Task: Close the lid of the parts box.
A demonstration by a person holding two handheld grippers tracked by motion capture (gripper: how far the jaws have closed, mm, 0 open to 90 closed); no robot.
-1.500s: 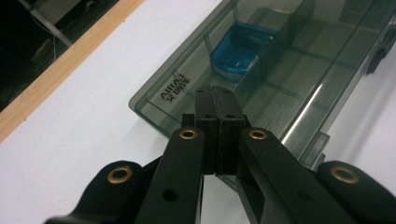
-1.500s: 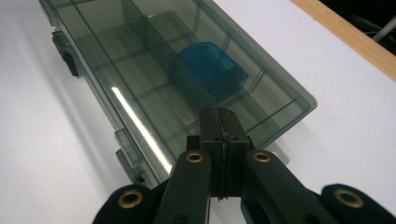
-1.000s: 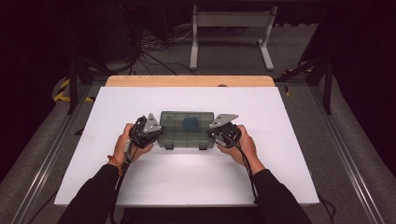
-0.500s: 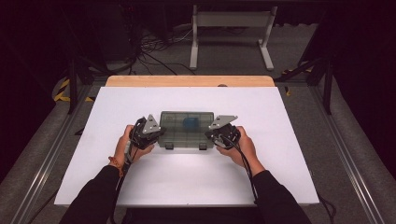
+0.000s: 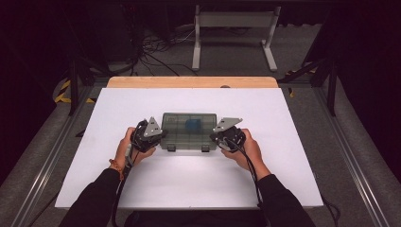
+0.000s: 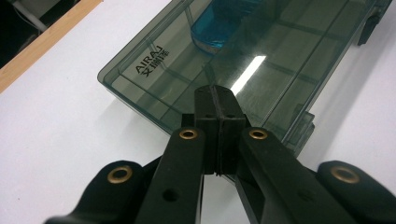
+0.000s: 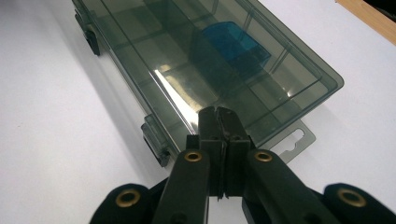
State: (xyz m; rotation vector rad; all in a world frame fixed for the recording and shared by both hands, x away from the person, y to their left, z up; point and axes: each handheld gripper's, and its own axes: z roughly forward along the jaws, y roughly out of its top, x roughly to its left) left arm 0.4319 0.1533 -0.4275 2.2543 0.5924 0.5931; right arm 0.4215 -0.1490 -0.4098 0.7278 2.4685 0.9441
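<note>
White table [image 5: 293,156] bears smoky box [image 5: 189,131]; dark room.

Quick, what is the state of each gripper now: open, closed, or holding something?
Left gripper: closed, jaws pressed together, holding nothing, at one end of the plastic box.
Right gripper: closed, holding nothing, at the other end of the box.
</note>
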